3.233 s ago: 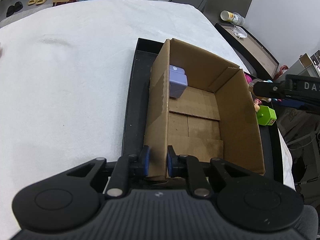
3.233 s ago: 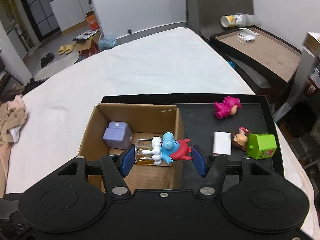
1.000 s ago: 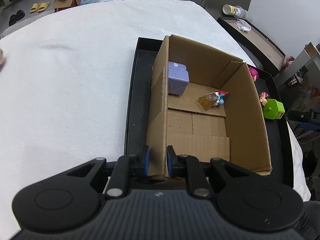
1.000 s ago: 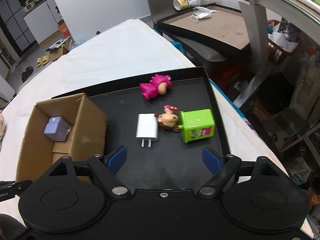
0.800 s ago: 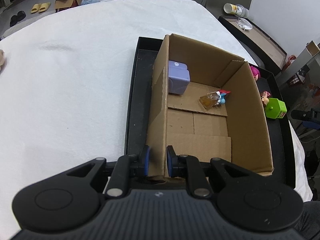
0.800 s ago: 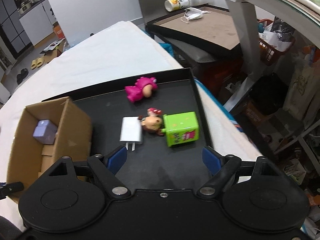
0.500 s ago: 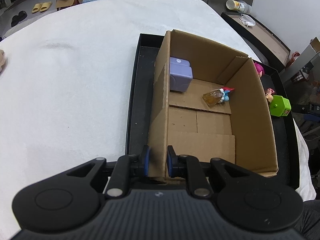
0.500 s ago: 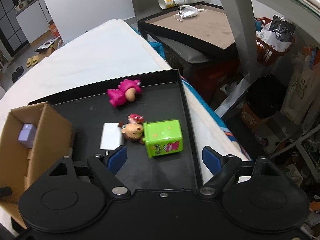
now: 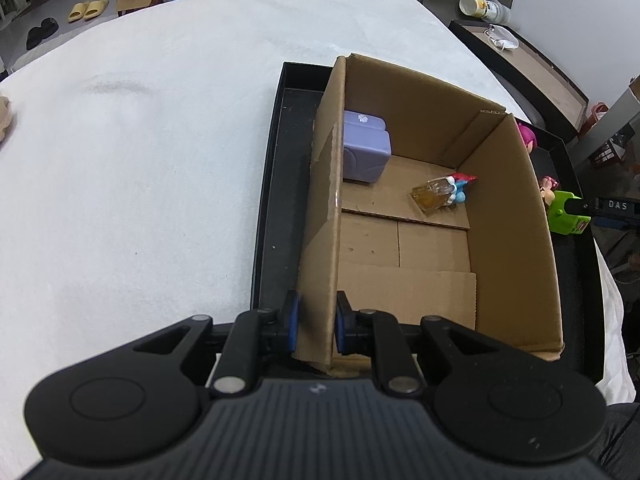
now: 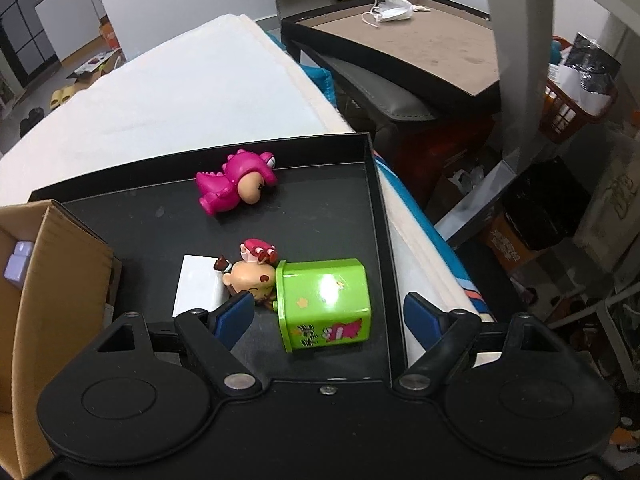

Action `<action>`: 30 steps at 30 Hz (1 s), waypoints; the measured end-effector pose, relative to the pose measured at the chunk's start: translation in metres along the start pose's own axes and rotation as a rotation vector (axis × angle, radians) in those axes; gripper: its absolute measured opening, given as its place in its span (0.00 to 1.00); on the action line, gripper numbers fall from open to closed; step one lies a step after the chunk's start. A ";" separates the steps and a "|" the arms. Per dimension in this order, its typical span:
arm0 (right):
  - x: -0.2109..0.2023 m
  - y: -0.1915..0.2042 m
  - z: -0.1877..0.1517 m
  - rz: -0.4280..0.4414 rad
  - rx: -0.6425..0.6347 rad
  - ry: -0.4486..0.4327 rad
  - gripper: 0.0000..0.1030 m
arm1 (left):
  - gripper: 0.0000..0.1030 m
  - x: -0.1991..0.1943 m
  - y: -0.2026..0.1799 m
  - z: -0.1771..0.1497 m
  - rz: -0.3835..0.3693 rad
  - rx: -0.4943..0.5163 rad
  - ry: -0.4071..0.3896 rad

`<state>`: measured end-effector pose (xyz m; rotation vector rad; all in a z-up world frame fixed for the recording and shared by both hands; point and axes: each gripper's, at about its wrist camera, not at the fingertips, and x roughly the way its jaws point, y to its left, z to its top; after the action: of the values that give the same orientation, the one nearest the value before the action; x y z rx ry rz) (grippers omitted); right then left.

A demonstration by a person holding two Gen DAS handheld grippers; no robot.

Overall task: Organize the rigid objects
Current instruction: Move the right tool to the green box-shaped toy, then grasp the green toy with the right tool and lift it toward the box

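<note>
Setting: white-covered bed (image 9: 140, 152) bearing a black tray (image 9: 269, 200); side table and clutter beyond.

Left wrist view
- Cardboard box (image 9: 516, 216): stands on the tray, open at the top, in the same place as a second ago.
- Left gripper (image 9: 314, 322): clamped on the box's near wall, one pad on each face, steadying it as before.
- Purple block (image 9: 366, 152): inside the box, far left corner.
- Blue figure with small bottle (image 9: 442, 196): inside the box, by its right wall; newly deposited, absent a few seconds back.
- Right gripper: only its tip shows past the box's right wall, at the green box (image 9: 566, 216).

Right wrist view
- Right gripper (image 10: 328, 312): has swung away from the cardboard box (image 10: 60, 280) and come down over the green box (image 10: 324, 300); jaws closing, the green box between them, pads not yet touching it.
- Small doll (image 10: 250, 276): lying against the green box's left end, near the left pad.
- White charger (image 10: 198, 286): just left of the doll, between it and the cardboard box.
- Pink dinosaur toy (image 10: 236, 186): beyond the doll, well apart.

Meaning: two items boxed, four remaining; green box judged next. Risk: left pad may snag the doll.
</note>
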<state>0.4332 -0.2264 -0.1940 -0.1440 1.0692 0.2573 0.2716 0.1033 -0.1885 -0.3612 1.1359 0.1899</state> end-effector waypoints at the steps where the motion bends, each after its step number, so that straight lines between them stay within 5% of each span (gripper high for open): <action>1: 0.001 0.001 0.000 0.002 -0.004 0.003 0.50 | 0.16 0.000 0.000 0.000 0.000 -0.001 0.000; 30: -0.066 0.042 0.005 0.026 -0.044 -0.079 0.47 | 0.16 -0.015 0.008 -0.005 -0.053 -0.023 -0.035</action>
<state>0.3957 -0.1938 -0.1332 -0.1579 0.9875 0.3078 0.2587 0.1091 -0.1786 -0.4063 1.0894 0.1619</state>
